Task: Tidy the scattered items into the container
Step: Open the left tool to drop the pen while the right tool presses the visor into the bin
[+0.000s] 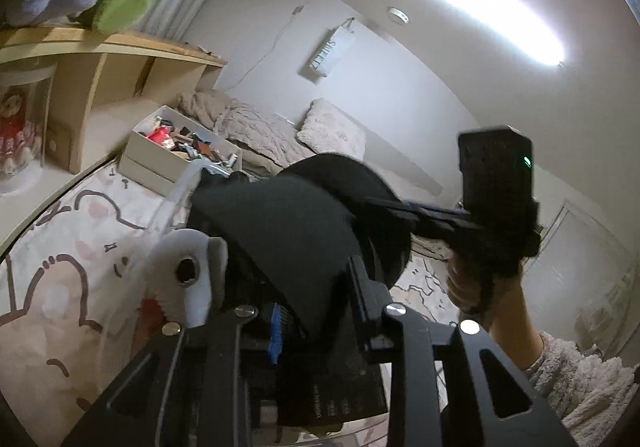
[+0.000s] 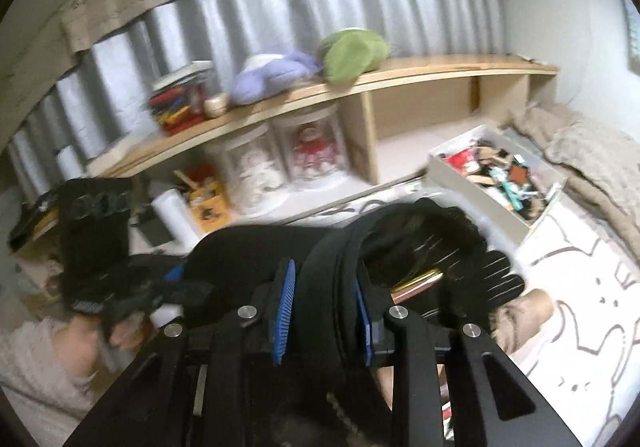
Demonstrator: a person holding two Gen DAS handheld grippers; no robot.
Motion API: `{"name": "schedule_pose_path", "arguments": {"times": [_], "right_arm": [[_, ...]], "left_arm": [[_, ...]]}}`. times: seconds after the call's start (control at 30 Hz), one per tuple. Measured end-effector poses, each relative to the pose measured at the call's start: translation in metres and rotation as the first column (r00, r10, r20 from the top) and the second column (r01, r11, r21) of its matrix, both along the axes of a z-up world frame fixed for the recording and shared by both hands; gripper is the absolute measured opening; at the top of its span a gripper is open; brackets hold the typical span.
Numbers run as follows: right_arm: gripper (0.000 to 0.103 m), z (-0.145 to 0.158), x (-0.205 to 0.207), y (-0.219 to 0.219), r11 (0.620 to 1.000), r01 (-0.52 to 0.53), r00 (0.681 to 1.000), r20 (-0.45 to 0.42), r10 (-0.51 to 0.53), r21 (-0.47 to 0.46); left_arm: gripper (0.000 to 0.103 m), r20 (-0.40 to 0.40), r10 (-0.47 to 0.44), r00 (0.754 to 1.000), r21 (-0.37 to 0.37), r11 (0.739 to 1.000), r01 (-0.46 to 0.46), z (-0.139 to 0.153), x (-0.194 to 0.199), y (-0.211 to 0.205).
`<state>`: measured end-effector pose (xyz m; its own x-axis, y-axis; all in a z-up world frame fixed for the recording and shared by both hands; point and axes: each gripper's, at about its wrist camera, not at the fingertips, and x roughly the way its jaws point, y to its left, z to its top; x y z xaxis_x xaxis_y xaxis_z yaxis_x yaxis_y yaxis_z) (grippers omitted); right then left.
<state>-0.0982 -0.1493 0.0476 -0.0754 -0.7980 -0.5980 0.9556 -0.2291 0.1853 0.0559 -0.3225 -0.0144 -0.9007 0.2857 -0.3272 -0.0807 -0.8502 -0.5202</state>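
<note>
Both grippers hold one black fabric pouch (image 1: 288,231) above the patterned bed cover. My left gripper (image 1: 316,307) is shut on its near flap. My right gripper (image 2: 326,311) is shut on the pouch's (image 2: 360,259) black rim; the pouch gapes open, with a gold pen-like item (image 2: 420,281) inside. The right gripper's body (image 1: 496,183) shows in the left wrist view, the left gripper's body (image 2: 96,231) in the right wrist view. A white box (image 1: 160,163), full of small mixed items, sits further back on the bed; it also shows in the right wrist view (image 2: 472,183).
A wooden shelf (image 2: 400,79) with plush toys (image 2: 312,59) and doll jars (image 2: 312,151) runs along the curtain wall. A beige blanket (image 1: 256,123) and pillow (image 1: 332,131) lie beyond the box. A white and grey object (image 1: 188,271) sits left of the pouch.
</note>
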Motion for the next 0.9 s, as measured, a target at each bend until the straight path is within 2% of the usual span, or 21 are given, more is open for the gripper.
{"name": "schedule_pose_path", "arguments": {"times": [0.13, 0.2, 0.3, 0.37, 0.43, 0.63, 0.9], "right_arm": [[0.031, -0.011, -0.010, -0.010, 0.999, 0.035, 0.999, -0.006, -0.035, 0.004], [0.031, -0.009, -0.010, -0.014, 0.998, 0.057, 0.997, -0.055, -0.057, 0.004], [0.031, 0.001, -0.007, -0.020, 0.997, 0.070, 0.984, -0.165, -0.074, -0.027], [0.031, 0.005, -0.009, -0.024, 0.996, 0.071, 0.975, -0.207, -0.080, -0.049], [0.031, 0.003, -0.013, -0.029, 0.996, 0.082, 0.966, -0.244, -0.091, -0.046], [0.031, -0.015, -0.011, -0.039, 0.993, 0.116, 0.924, -0.368, -0.108, 0.001], [0.033, -0.030, -0.003, -0.048, 0.995, 0.101, 0.916, -0.392, -0.083, 0.026]], "left_arm": [[0.028, 0.037, 0.048, 0.998, -0.038, 0.998, -0.046, -0.005, -0.008, 0.009], [0.027, 0.050, 0.043, 0.998, -0.059, 0.997, -0.040, -0.010, -0.012, 0.017], [0.028, 0.043, 0.068, 0.997, -0.173, 0.983, -0.060, -0.007, -0.019, 0.037], [0.028, 0.029, 0.092, 0.995, -0.268, 0.960, -0.081, -0.002, -0.024, 0.050], [0.028, 0.034, 0.101, 0.994, -0.303, 0.949, -0.086, 0.001, -0.031, 0.055], [0.029, 0.101, 0.108, 0.989, -0.271, 0.960, -0.078, -0.009, -0.052, 0.048], [0.032, 0.154, 0.096, 0.983, -0.139, 0.988, -0.075, -0.032, -0.051, 0.034]]}}
